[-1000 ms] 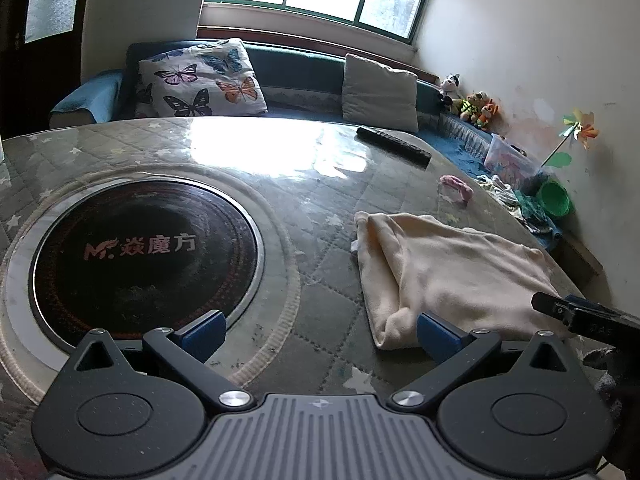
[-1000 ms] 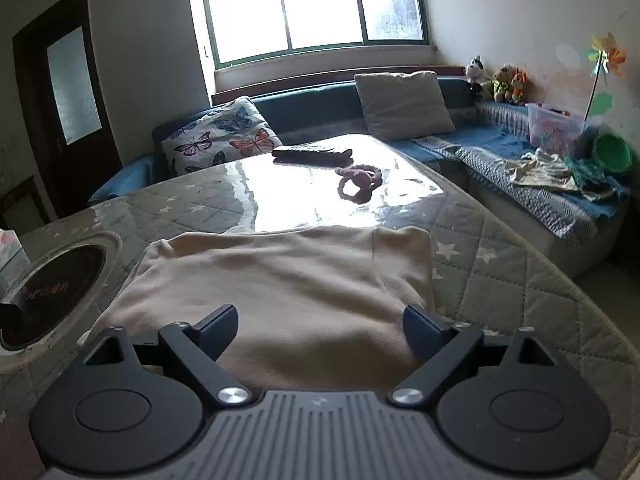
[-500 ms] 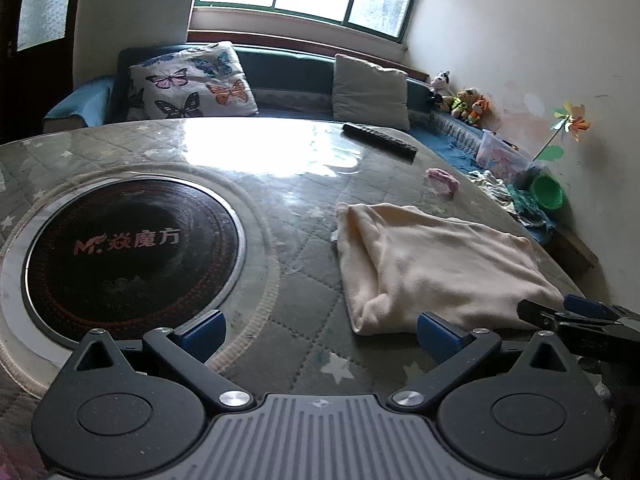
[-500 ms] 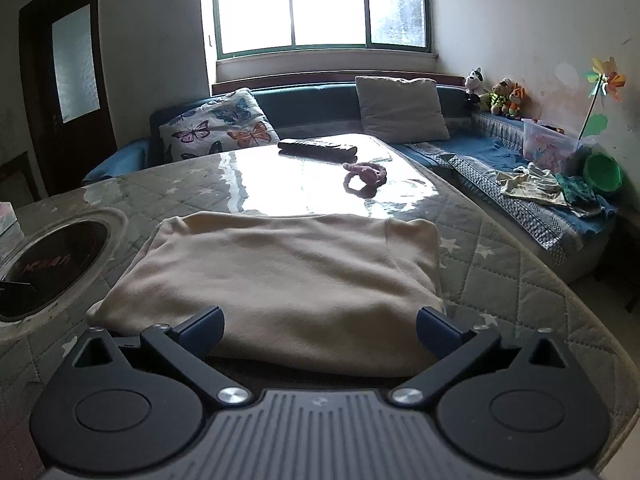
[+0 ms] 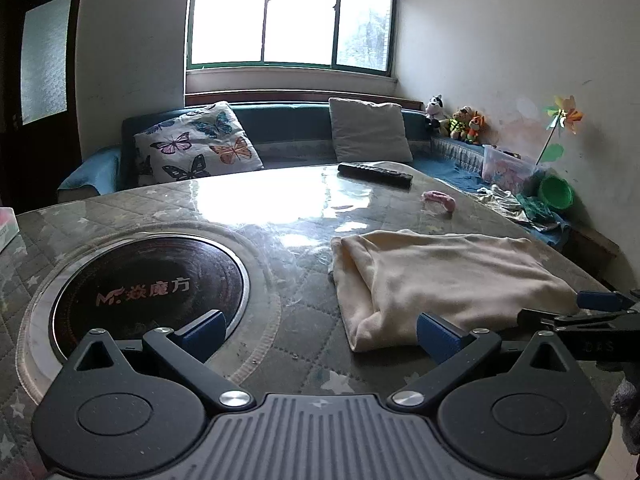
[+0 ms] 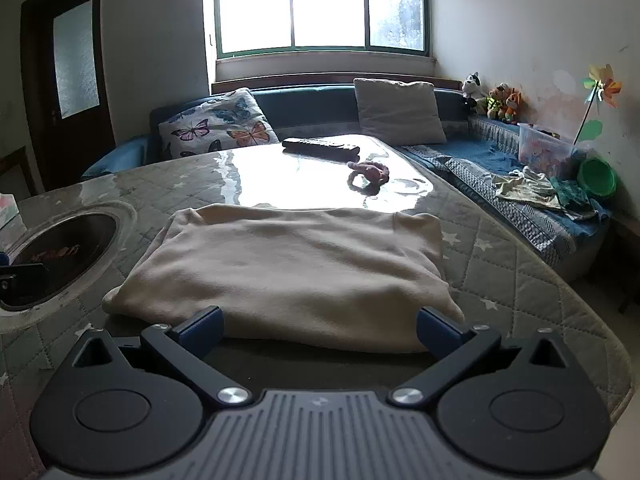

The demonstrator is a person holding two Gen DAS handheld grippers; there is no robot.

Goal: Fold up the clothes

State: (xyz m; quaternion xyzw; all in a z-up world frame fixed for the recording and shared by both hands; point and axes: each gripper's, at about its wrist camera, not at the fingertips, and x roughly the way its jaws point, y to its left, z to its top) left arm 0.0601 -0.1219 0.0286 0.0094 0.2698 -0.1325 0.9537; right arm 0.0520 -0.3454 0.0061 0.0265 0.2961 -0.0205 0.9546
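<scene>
A cream garment (image 5: 444, 276) lies folded into a flat rectangle on the quilted table; it also shows in the right wrist view (image 6: 296, 272). My left gripper (image 5: 318, 334) is open and empty, held above the table to the left of the garment's near corner. My right gripper (image 6: 320, 328) is open and empty, just in front of the garment's near edge, not touching it. The right gripper also shows at the right edge of the left wrist view (image 5: 580, 316).
A round black induction plate (image 5: 148, 280) is set into the table on the left. A remote control (image 5: 374, 174) and a pink hair tie (image 5: 440, 200) lie at the far side. A sofa with cushions (image 5: 200, 148) runs behind. The table edge (image 6: 580, 312) drops off at right.
Both grippers have drawn back and up from the garment. It lies still, and more of the room shows.
</scene>
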